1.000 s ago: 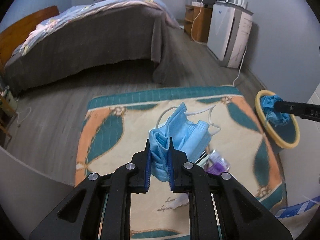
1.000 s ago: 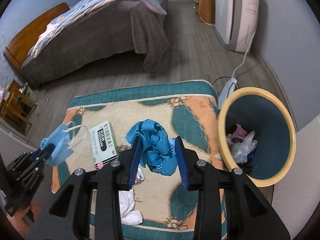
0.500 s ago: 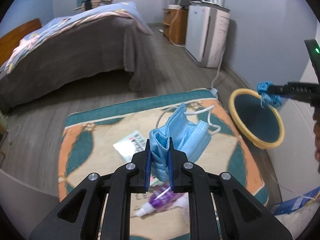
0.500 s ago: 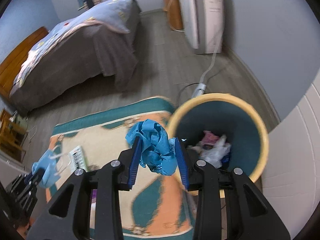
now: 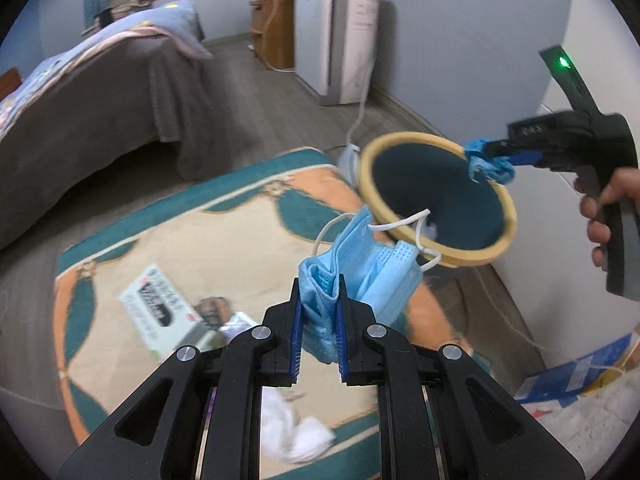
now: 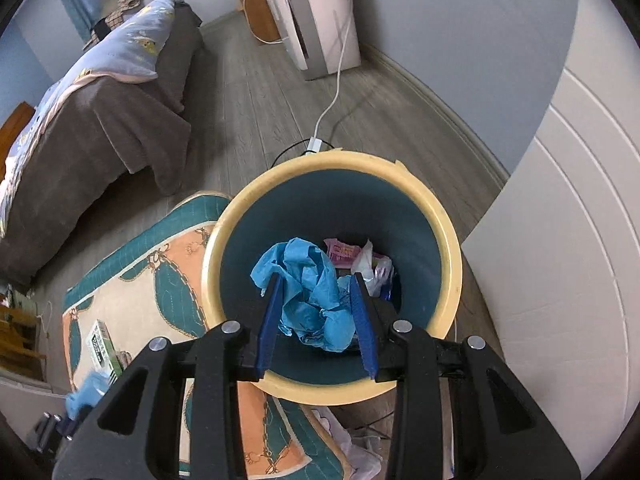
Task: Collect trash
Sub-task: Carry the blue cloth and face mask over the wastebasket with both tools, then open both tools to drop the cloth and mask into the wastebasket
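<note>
My left gripper (image 5: 318,316) is shut on a light blue face mask (image 5: 360,272) and holds it above the rug, left of the bin. My right gripper (image 6: 316,312) is shut on a crumpled blue wad (image 6: 310,292) and holds it over the mouth of the yellow-rimmed teal bin (image 6: 448,240). The bin (image 5: 370,184) shows in the left wrist view too, with the right gripper (image 5: 508,156) and its wad (image 5: 490,166) above the far rim. Trash lies in the bin's bottom (image 6: 370,266).
On the patterned rug (image 5: 224,236) lie a white and green box (image 5: 160,304), a white cloth (image 5: 300,436) and a wrapper. A bed (image 5: 80,100) stands at the left, a white appliance (image 5: 344,32) at the back wall, a white cabinet (image 6: 560,260) right of the bin.
My right gripper has carried the blue wad from over the rug to over the bin's mouth. My left gripper has moved right toward the bin with the mask.
</note>
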Tool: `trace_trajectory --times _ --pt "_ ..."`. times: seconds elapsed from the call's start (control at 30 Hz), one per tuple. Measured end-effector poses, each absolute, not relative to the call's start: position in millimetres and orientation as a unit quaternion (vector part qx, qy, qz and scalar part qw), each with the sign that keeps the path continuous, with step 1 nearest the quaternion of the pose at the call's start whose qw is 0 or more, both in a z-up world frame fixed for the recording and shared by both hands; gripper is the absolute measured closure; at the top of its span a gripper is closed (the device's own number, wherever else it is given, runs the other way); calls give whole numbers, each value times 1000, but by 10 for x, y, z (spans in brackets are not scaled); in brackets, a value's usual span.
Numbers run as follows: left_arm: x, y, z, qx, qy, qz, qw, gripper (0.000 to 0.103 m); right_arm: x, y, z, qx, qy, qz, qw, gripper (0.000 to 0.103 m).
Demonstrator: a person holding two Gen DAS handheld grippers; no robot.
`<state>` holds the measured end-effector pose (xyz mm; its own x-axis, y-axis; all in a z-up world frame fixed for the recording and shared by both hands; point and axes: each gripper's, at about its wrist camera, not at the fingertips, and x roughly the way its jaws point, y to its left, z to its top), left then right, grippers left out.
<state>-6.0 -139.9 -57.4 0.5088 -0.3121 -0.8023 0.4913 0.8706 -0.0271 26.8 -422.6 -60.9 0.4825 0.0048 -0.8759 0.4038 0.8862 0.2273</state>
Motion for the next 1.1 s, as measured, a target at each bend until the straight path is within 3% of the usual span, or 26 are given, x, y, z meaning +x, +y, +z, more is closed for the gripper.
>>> trace_trajectory --times 0.4,1.1 --pt "-5 -1900 -686 77 470 -264 839 88 259 -4267 -596 224 488 -106 837 69" --pt "624 -2841 -619 129 452 -273 839 88 186 -4474 -662 245 464 -154 837 68"
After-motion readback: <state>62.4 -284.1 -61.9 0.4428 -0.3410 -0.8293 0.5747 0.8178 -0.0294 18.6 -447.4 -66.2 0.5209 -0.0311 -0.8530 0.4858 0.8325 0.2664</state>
